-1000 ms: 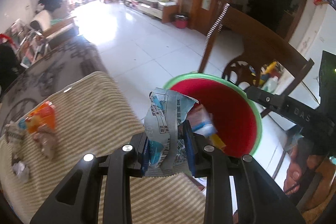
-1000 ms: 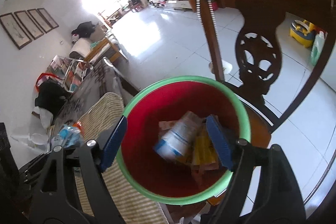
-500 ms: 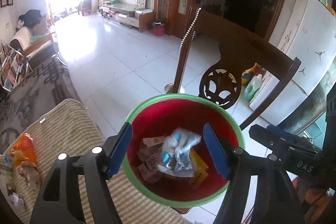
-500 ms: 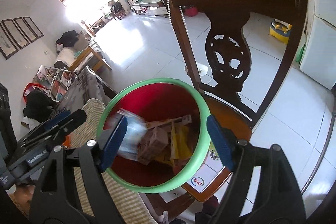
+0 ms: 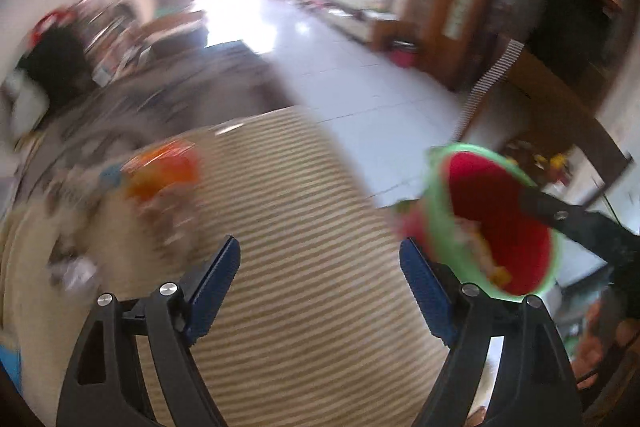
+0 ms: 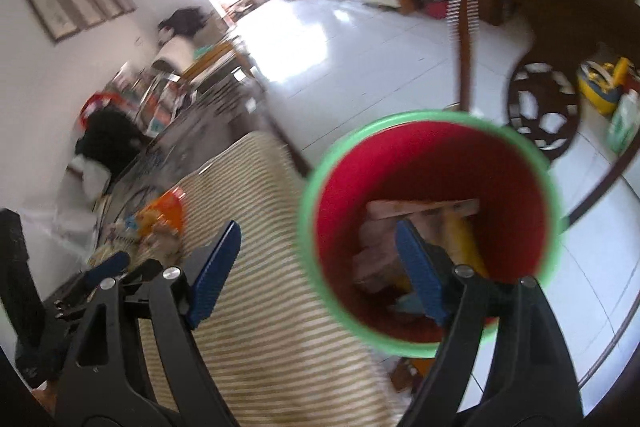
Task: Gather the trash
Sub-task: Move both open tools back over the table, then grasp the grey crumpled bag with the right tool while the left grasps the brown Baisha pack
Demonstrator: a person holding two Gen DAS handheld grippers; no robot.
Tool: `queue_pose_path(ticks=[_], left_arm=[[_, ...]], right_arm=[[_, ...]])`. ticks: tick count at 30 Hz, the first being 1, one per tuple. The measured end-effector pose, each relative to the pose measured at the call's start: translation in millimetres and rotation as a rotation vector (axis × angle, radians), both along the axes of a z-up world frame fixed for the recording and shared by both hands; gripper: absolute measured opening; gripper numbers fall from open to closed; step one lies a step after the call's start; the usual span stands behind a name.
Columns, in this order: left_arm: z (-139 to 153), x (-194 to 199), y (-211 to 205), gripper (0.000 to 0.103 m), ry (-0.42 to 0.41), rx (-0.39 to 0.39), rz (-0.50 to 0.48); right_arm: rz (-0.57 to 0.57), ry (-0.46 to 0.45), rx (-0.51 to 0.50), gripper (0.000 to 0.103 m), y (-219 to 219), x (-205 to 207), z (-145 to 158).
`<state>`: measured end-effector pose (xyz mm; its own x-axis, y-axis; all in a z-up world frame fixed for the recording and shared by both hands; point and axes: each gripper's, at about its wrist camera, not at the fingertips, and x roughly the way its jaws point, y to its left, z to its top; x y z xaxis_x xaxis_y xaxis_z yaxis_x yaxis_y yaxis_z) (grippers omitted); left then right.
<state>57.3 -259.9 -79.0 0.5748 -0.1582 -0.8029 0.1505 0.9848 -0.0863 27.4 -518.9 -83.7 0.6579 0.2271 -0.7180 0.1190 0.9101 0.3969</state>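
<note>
The left gripper [image 5: 320,287] hangs over the striped cloth [image 5: 304,227] that covers the desk, its blue pads spread wide with nothing between them; its jaws are opening, so it carries no trash. It points toward the remaining litter at the left of the cloth: an orange snack wrapper [image 5: 164,171] lying on a blurred heap of crumpled wrappers [image 5: 168,215], with a small white scrap [image 5: 74,273] nearer the edge. The picture is smeared, so finer detail of that heap cannot be told.

The red bin with a green rim [image 6: 428,227] stands just beside the cloth's edge, close enough that each piece needs only a short carry. Trash already lies in its bottom, including a pinkish carton [image 6: 420,209] and a yellow packet [image 6: 466,247].

The right gripper [image 6: 316,267] is likewise released and empty, one finger over the cloth and the other over the bin's mouth. Behind the bin rises a carved wooden chair [image 6: 544,115].

Judging by this, the bin is partly filled and the pile on the cloth is what is left to collect; the orange wrapper, lying uppermost, looks the easiest next pick.
</note>
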Motion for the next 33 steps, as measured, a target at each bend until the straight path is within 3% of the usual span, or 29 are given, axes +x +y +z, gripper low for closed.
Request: queue_pose_path(ticks=[7, 16, 20, 24, 28, 29, 30, 31, 33], left_arm=[[-28.6, -5.4, 149.7, 0.078, 0.070, 0.021, 0.297], [-33.3, -5.9, 301.8, 0.078, 0.063, 0.105, 0.473], [-23.1, -6.7, 348.9, 0.078, 0.026, 0.163, 0.485], [-2.0, 1.8, 381.9, 0.078, -0.039, 0.277, 0.452], [3.8, 9.0, 395.3, 0.078, -0.051, 0.230, 0.415], [1.1, 11.2, 392.3, 0.078, -0.044, 0.217, 0.402], [-2.2, 12.6, 388.4, 0.078, -0.040, 0.214, 0.389], [-8.5, 16.2, 381.5, 0.078, -0.034, 0.213, 0.362], [-19.3, 22.3, 368.0, 0.078, -0.019, 0.202, 0.312]], right_arm=[[0.155, 0.031, -0.028, 0.078, 102.7, 14.9, -2.2], [0.415, 0.107, 0.002, 0.078, 243.1, 46.4, -20.2], [0.553, 0.156, -0.011, 0.078, 320.4, 69.4, -39.2], [0.672, 0.235, -0.044, 0.078, 391.7, 91.4, -68.4], [0.667, 0.309, -0.091, 0.078, 424.9, 99.0, -97.6], [0.657, 0.319, -0.093, 0.072, 425.5, 97.8, -101.8], [0.657, 0.311, -0.066, 0.057, 424.4, 96.3, -102.9], [0.660, 0.300, -0.035, 0.049, 422.8, 94.5, -101.3], [0.647, 0.260, -0.063, 0.046, 416.5, 88.4, -91.1]])
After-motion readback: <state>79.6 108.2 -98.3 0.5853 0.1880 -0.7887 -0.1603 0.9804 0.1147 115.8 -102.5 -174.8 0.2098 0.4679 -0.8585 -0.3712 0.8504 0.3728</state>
